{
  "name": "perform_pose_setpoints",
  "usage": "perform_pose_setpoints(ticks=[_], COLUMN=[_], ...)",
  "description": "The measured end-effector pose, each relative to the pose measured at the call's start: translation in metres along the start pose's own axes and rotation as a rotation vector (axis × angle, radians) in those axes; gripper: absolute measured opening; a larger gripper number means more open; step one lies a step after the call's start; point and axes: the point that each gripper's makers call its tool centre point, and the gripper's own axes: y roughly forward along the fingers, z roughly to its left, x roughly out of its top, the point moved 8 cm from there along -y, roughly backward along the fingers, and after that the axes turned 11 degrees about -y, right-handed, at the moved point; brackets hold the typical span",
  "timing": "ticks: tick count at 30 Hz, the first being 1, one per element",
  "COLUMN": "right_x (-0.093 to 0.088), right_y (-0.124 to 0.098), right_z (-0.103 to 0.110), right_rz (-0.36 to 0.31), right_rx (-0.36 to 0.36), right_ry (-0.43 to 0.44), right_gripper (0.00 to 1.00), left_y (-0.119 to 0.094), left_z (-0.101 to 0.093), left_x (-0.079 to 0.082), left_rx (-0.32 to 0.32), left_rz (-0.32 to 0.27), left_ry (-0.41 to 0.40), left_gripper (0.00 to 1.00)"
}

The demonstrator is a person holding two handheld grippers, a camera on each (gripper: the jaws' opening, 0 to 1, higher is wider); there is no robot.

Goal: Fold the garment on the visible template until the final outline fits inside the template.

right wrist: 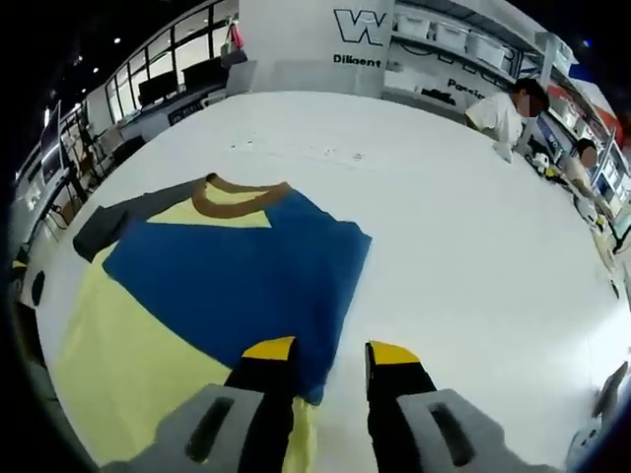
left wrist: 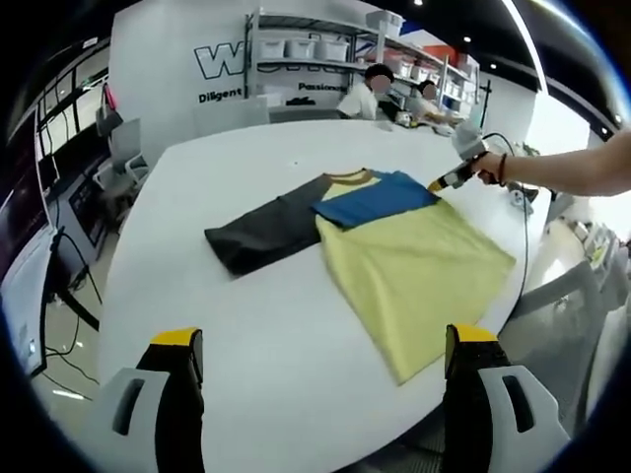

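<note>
A soft knit T-shirt (left wrist: pixel 394 246) lay flat on the smooth white table (left wrist: pixel 246 365), its yellow body spread toward the near edge, a blue sleeve (right wrist: pixel 237 271) folded across the chest, a dark grey sleeve (left wrist: pixel 264 232) stretched outward, and a brown ribbed collar (right wrist: pixel 240 197) at the neck. The left gripper (left wrist: pixel 320 370) hovered above bare tabletop, jaws spread wide and holding nothing. The right gripper (right wrist: pixel 330 360) sat at the blue sleeve's lower corner, its yellow-tipped jaws parted with the fabric edge between them; whether they touched the cloth could not be told. Wall shelves (left wrist: pixel 325 49) carried white bins (left wrist: pixel 301 47) whose contents were hidden.
</note>
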Motion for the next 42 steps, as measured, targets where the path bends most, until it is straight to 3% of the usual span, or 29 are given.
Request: perform_pose_setpoints(ticks=[4,9,13,19,29,42], right_x=[0.016,0.034,0.051,0.067,0.09,0.116], right_y=[-0.008,-0.01,-0.012,-0.01,-0.004,0.008], right_z=[0.012,0.036,0.064,0.107,0.156,0.215], right_rz=[-0.042,-0.082,-0.125,-0.148,-0.204,-0.233], right_rx=[0.022,0.1,0.173,0.272,0.375,0.479], right_ry=[-0.009,0.007,-0.015,-0.04,-0.028,-0.084], right_gripper=[0.36,0.57,0.64,0.65,0.62,0.64], left_y=[-0.002,-0.005,-0.006,-0.006,-0.003,0.001], left_z=[-0.002,-0.002,-0.002,-0.004,-0.011,-0.011], left_x=[-0.001,0.001,0.001,0.002,0.001,0.0], left_rx=[-0.007,-0.009,-0.008,-0.01,-0.023,-0.03], left_rz=[0.005,-0.002,0.0,-0.004,0.01,0.027], left_ry=[0.014,0.013,0.018,0.017,0.031,0.039], left_gripper=[0.99,0.99,0.99,0.99,0.99,0.99])
